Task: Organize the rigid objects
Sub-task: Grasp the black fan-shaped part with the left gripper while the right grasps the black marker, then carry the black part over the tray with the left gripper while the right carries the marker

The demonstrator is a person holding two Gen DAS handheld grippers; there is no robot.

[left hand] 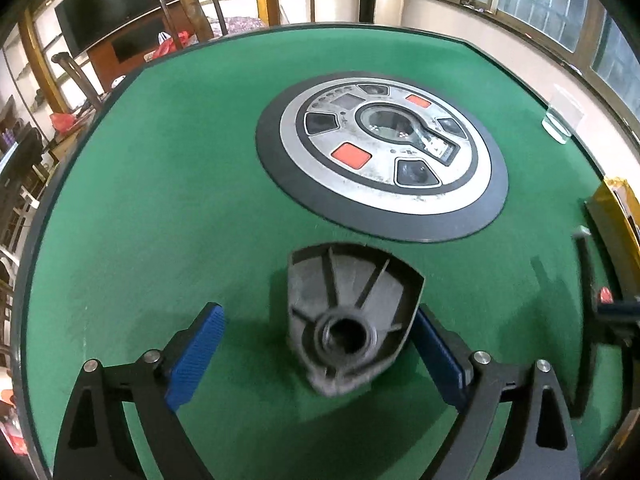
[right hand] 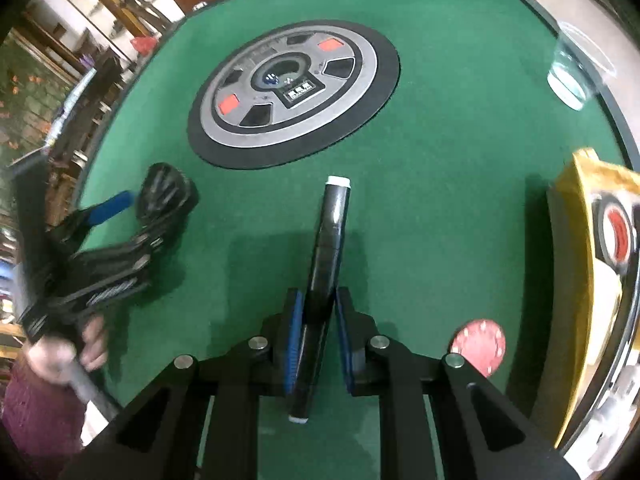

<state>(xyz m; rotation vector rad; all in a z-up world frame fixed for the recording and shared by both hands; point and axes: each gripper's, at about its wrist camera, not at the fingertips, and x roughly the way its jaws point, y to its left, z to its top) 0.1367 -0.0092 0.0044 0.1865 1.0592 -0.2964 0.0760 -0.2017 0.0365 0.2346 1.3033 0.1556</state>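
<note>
My right jaws point(right hand: 316, 332) are clamped narrow on a black tube with white end caps point(right hand: 330, 248); it runs forward between the pads, one cap behind them, the other well ahead over the green felt of the desk point(right hand: 440, 200). I judge it is held along my axis so it can be laid down lengthwise.

My left jaws point(left hand: 320, 344) stand wide. A grey ribbed fan-shaped part with a round socket point(left hand: 348, 312) sits between the blue pads; the right pad lies against or just beside its edge, the left pad is clearly apart from it. The pads do not press it from both sides, so I record no grip. Whether it rests fully on the felt I cannot tell — the frame is blurred there.

Open room: ahead of both jaws the felt is bare up to the round control panel point(left hand: 380, 152) in the middle of the desk. To the right of my right jaws lie a red chip point(right hand: 478, 346), near, and a yellow box point(right hand: 580, 280) at the desk's edge; a clear plastic cup point(right hand: 572, 76) stands far ahead-right by the rim. Leftward movement of the right jaws is limited by the left jaws — keep the two apart.
</note>
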